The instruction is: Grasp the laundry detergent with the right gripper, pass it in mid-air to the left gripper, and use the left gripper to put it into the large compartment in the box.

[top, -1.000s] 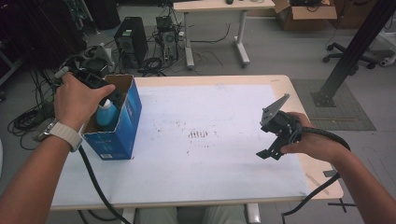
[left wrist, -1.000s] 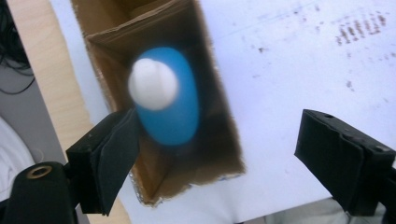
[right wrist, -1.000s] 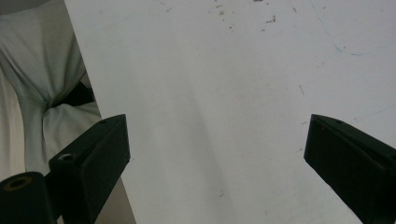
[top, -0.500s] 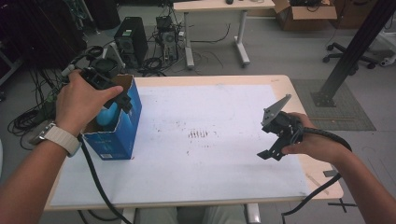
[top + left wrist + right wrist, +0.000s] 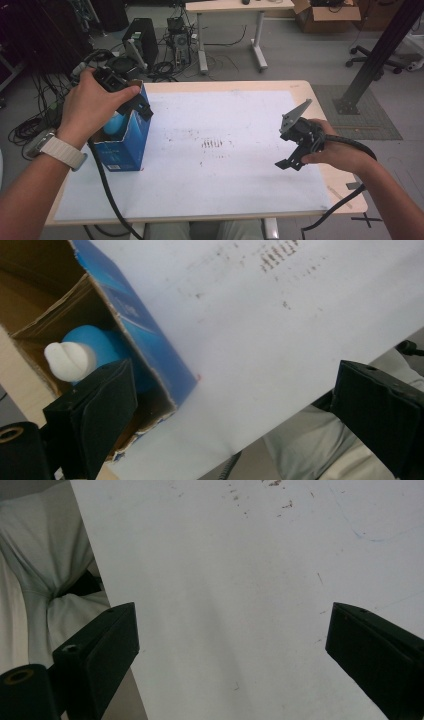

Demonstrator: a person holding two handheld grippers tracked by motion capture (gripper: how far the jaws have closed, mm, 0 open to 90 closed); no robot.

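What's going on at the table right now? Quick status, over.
Left gripper open, above blue box. Blue bottle with white cap stands inside box. Right gripper open, empty, over white table. Nothing in the way.

Blue glossy-printed cardboard box (image 5: pixel 125 145) with raw brown inside, smooth blue plastic bottle (image 5: pixel 97 347) with matt white cap, scuffed matt white tabletop (image 5: pixel 225 185) with pale wood edge

A lab or workshop: bare grey floor, a computer tower (image 5: pixel 141 42) and tangled cables (image 5: pixel 165 65) on the floor beyond the table (image 5: pixel 300 90), a second desk (image 5: pixel 230 7) farther off, a cardboard box (image 5: pixel 325 10), an office chair (image 5: pixel 372 55) far right.
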